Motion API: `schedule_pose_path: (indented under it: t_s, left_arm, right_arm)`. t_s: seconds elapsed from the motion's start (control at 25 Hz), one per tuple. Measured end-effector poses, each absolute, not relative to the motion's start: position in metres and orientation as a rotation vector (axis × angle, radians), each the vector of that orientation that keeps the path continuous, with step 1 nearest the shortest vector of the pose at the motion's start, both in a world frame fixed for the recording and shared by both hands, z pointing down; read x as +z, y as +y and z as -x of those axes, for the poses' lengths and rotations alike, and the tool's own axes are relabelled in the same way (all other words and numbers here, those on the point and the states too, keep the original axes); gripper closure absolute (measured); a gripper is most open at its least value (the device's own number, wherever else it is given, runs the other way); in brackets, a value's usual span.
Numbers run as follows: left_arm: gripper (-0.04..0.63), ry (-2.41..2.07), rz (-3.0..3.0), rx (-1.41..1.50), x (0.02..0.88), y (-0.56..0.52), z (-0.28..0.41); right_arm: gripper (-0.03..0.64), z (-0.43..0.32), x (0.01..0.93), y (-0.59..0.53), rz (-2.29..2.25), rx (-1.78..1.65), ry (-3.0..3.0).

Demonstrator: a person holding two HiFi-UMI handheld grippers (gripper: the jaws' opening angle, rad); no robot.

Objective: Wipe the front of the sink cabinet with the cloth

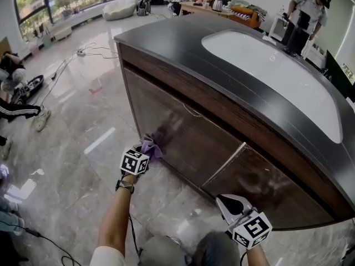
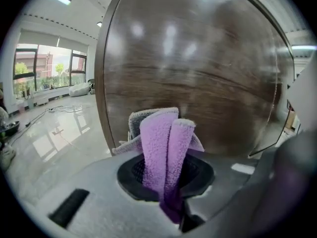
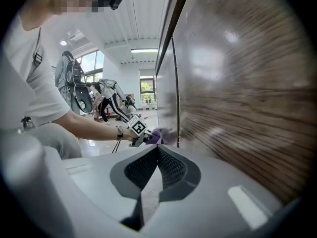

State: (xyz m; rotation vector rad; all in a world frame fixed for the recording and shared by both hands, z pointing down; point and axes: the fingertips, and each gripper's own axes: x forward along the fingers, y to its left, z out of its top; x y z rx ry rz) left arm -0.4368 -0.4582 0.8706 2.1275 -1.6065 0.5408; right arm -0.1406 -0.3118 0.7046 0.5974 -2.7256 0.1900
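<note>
The left claw, clenched on the folded purple cloth, holds it low against the left end of the sink cabinet. The cloth's long axis runs forward, free end toward the wood. The right claw hangs closed, empty. Hard dragging could tug the cloth loose.

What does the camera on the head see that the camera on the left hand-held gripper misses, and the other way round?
Only the head view shows the dark countertop, its white basin, the right hand-held gripper and a person standing at the back. Only the left gripper view shows up close how the left hand-held gripper pinches the folded purple cloth between its jaws. Both show that cloth at the brown cabinet front.
</note>
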Motion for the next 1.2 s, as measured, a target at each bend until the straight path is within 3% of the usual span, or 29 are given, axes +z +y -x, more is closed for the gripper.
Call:
schedule_pose_path:
  t_s: [0.36,0.88,1.2]
  left_arm:
    - [0.543,-1.794,-2.08,0.653,0.855,-0.473,0.487]
    - [0.543,-2.058,-2.343,0.43,0.604,-0.472,0.5]
    - [0.543,-2.093,-2.391,0.25,0.541,-0.462,0.483]
  right_arm:
    - [0.611,0.144,0.711,-0.317,-0.575,0.21,-2.713]
    - [0.611,0.141,0.69,-0.294,-0.58,0.202,-2.768]
    - [0.611,0.127,0.653,-0.282,-0.639,0.155,-2.821]
